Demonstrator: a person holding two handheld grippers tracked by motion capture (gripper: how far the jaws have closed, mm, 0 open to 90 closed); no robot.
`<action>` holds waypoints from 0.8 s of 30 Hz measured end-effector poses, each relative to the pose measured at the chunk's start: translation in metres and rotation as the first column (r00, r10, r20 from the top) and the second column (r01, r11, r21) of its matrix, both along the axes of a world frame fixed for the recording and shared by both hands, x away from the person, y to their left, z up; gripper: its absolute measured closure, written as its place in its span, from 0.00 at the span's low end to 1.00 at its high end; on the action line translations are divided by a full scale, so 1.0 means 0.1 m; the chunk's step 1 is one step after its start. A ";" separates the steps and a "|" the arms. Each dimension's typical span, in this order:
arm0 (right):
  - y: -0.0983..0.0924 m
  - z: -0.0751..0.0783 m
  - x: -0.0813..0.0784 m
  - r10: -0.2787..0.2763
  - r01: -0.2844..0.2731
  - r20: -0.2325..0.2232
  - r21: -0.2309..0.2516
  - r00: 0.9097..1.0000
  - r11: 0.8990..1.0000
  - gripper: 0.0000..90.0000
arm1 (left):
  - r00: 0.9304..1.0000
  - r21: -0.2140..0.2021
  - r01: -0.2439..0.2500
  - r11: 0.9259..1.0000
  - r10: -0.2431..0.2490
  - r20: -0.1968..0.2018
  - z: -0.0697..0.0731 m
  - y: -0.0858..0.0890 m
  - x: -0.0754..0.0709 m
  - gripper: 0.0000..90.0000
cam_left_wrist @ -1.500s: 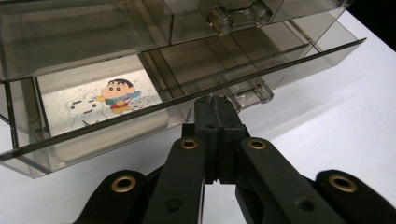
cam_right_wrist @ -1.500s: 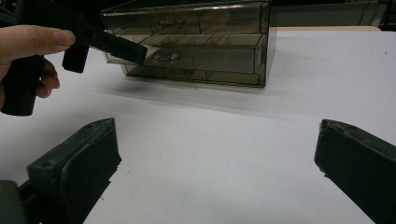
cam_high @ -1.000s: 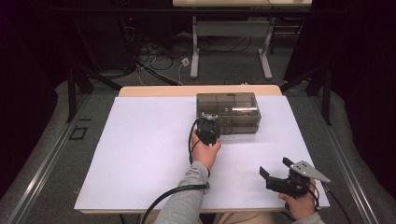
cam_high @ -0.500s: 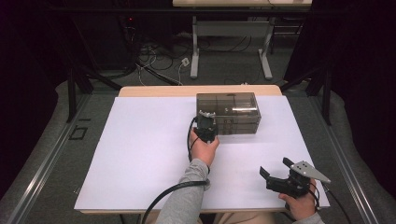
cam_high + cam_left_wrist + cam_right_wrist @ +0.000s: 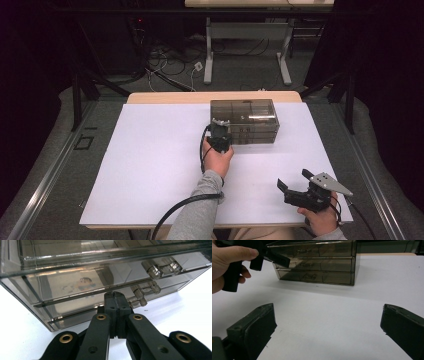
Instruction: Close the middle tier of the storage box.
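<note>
Left gripper view: left gripper (image 5: pixel 113 293) with jaws pressed together, nothing between them, tips at front of smoky drawer box (image 5: pixel 75 280), beside small clear knobs (image 5: pixel 160 268). Drawers all look shut; cartoon sticker (image 5: pixel 86 283) visible inside. Box sits toward far side of white table (image 5: pixel 150 165). Right gripper (image 5: pixel 292 187) spread wide, empty, well apart from box, near table's front edge. Judgement: early stage; drawer not yet opened, knob not yet gripped.
</note>
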State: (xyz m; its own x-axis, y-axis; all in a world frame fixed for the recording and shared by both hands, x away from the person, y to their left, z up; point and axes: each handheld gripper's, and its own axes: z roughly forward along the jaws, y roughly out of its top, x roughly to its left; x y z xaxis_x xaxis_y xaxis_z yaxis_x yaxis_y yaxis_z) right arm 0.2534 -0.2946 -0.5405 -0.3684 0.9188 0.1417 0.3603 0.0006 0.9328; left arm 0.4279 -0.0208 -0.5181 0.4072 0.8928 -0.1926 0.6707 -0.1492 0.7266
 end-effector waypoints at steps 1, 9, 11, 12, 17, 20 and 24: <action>0.00 0.00 0.00 0.000 0.000 0.001 0.001 1.000 1.000 0.00 | 1.000 -0.006 0.003 1.000 -0.003 -0.005 0.00 0.00 -0.01 1.00; 0.00 0.00 0.01 0.000 0.000 0.001 0.002 1.000 1.000 0.00 | 1.000 -0.010 0.013 1.000 -0.013 0.006 0.00 0.04 -0.08 0.98; 0.01 -0.01 0.01 0.003 -0.003 -0.001 0.007 1.000 1.000 0.00 | 1.000 -0.016 0.016 1.000 -0.016 0.003 0.01 0.07 -0.10 0.96; 0.01 0.00 0.01 0.001 -0.001 -0.006 0.003 1.000 1.000 0.00 | 1.000 -0.022 0.024 0.999 -0.024 0.004 0.02 0.08 -0.11 0.96; 0.02 -0.01 0.01 0.002 -0.002 -0.005 0.000 1.000 1.000 0.00 | 0.999 -0.038 0.036 0.999 -0.036 0.012 0.05 0.15 -0.18 0.90; 0.02 -0.01 0.01 0.002 -0.002 -0.007 -0.006 1.000 1.000 0.00 | 0.999 -0.044 0.041 0.998 -0.040 0.019 0.06 0.22 -0.22 0.83; 0.02 -0.02 0.01 0.001 -0.001 -0.006 -0.007 1.000 1.000 0.00 | 0.998 -0.042 0.051 0.998 -0.050 0.042 0.08 0.32 -0.27 0.77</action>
